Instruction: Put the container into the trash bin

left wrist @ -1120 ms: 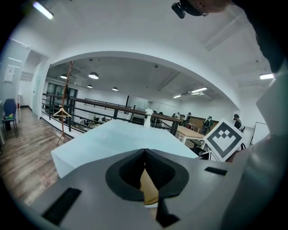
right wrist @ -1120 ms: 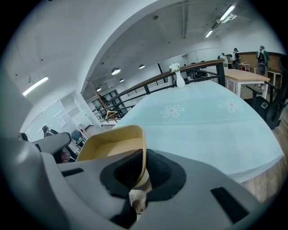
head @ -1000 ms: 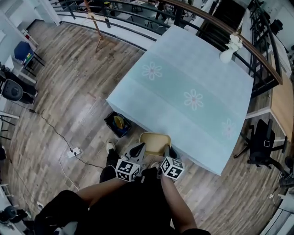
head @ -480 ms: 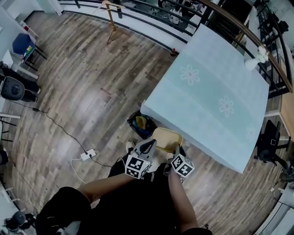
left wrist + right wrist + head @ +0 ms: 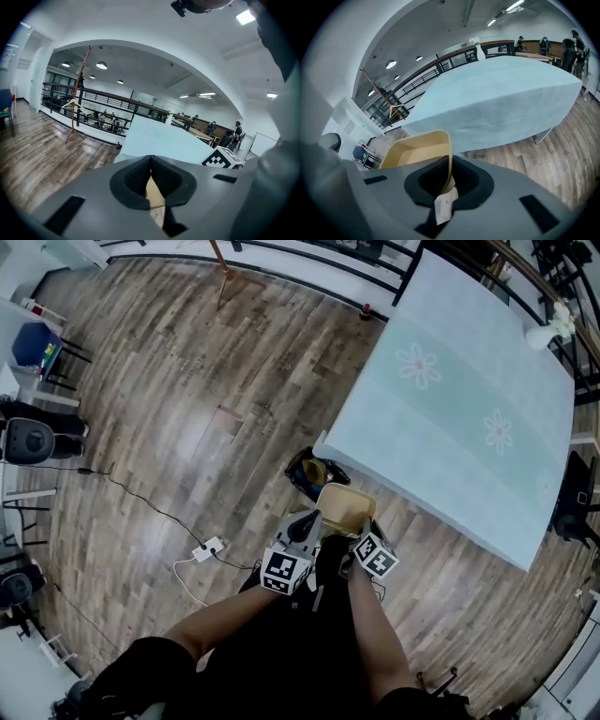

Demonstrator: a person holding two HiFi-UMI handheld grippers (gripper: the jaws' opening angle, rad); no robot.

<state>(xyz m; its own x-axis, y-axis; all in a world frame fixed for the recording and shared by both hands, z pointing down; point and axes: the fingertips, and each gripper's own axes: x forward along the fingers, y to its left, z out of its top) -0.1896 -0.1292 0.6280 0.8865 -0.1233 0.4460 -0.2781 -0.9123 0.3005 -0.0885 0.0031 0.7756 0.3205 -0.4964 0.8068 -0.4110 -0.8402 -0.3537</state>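
Container (image 5: 343, 505) nearer bin (image 5: 294, 471) now (R gripper (image 5: 448, 165) clamps rim).

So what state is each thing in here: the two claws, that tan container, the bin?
container: held in the air, looks empty.
left gripper: shut on the container.
right gripper: shut on the container.
trash bin: open-topped, on the floor, something yellowish inside.

Legible text, brands, numbers, signs: none.
Left marker cube (image 5: 284, 571) on left gripper (image 5: 307, 524), right marker cube (image 5: 375, 555) on right gripper (image 5: 364, 532): black-and-white square patterns only, no letters or digits.
White tag (image 5: 443, 208) between the right jaws, against the container (image 5: 417, 152): no print readable.
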